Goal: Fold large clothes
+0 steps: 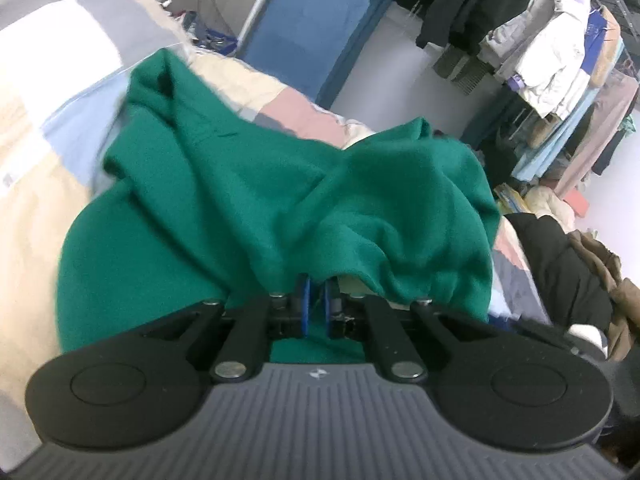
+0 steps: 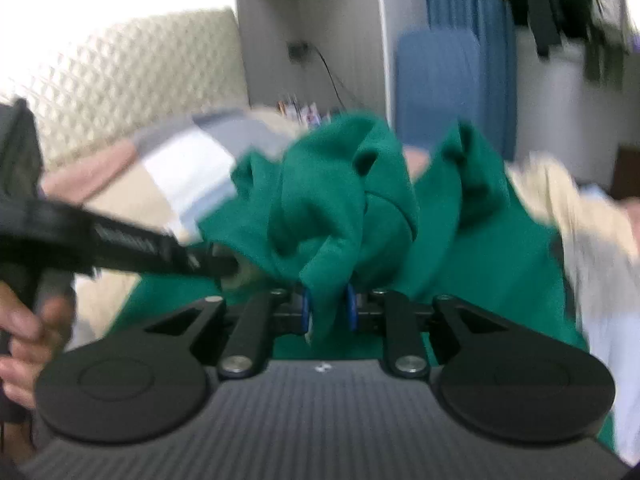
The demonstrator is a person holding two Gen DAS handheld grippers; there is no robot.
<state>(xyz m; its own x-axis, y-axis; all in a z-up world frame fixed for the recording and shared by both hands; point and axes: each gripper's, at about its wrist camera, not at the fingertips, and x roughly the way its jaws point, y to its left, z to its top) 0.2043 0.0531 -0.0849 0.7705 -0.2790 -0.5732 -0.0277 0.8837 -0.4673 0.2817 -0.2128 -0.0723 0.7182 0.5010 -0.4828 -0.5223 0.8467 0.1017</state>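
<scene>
Both our grippers grip the green sweater over the bed.

Our left gripper (image 1: 318, 300) has its jaws nearly together, pinching a thin fold of the green sweater (image 1: 248, 200). Our right gripper (image 2: 329, 310) clamps a thicker bunch of it between blue pads. The sweater lies rumpled on the patchwork quilt (image 1: 52, 120), beside a dark coat (image 1: 560, 272).

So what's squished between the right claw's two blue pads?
A bunched fold of the green garment sits pinched in the right claw, shown in the right wrist view.

Even indoor light; motion blur; fisheye-bent edges; blown-out corner.
</scene>
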